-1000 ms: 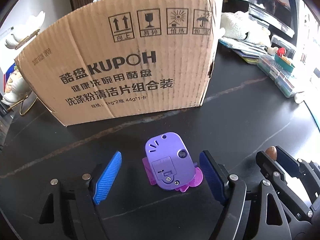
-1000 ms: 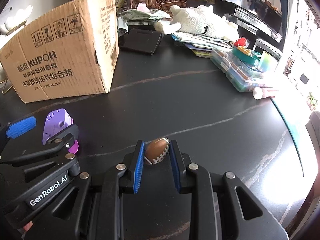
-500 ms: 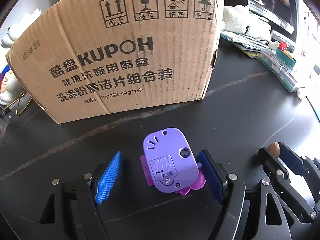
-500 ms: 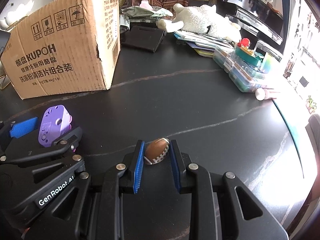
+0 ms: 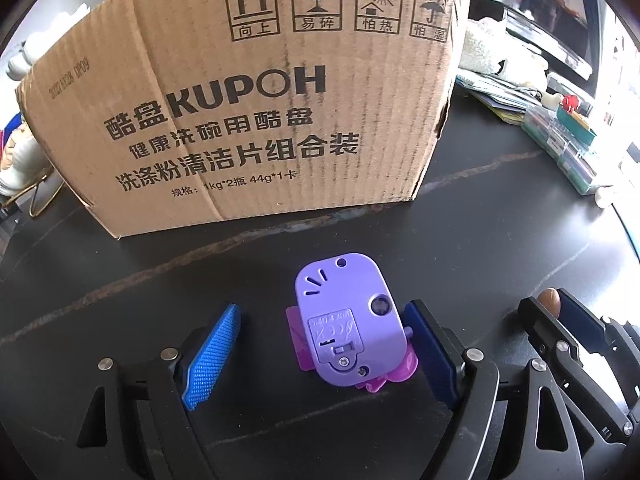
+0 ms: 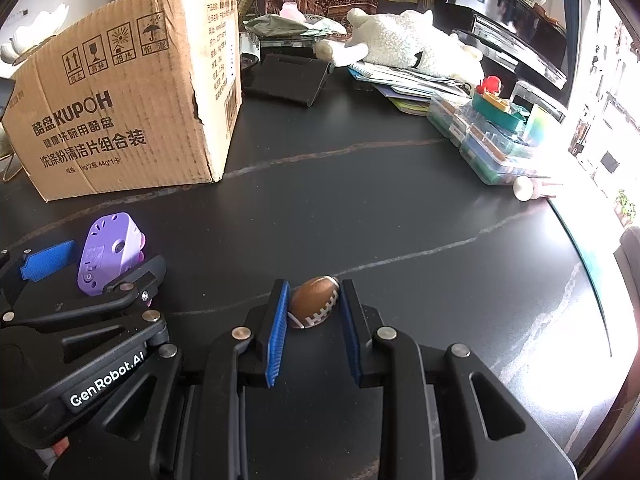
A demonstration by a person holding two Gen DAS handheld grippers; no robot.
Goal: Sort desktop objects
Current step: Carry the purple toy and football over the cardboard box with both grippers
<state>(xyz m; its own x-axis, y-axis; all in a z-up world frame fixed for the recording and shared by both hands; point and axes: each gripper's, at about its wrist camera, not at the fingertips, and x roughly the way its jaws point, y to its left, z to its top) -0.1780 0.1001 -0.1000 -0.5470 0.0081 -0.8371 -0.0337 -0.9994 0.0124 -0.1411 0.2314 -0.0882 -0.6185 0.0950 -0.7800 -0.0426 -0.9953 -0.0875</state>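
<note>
A purple toy (image 5: 346, 324) with pink parts under it lies back-up on the black table (image 5: 500, 248), between the jaws of my left gripper (image 5: 324, 312). The jaws are opening. The left blue pad (image 5: 214, 354) stands well clear of the toy, and the right pad (image 5: 430, 350) is right beside it. My right gripper (image 6: 314, 286) is shut on a small brown toy football (image 6: 316, 300) just above the table. From the right wrist view the purple toy (image 6: 110, 254) and left gripper (image 6: 102, 262) sit at the left. The football (image 5: 547, 296) peeks out at the right of the left wrist view.
A large cardboard box (image 5: 256, 108) stands close behind the purple toy. Along the far right edge are stacked clear plastic cases (image 6: 492, 144) with a green toy boat, books, a white plush animal (image 6: 408, 46) and a black stand (image 6: 286, 78). A white bottle (image 6: 528, 188) lies on the table.
The left gripper has edged closer to the cardboard box, which now fills more of its view, and its jaws have spread a little. The right gripper and football have not moved.
</note>
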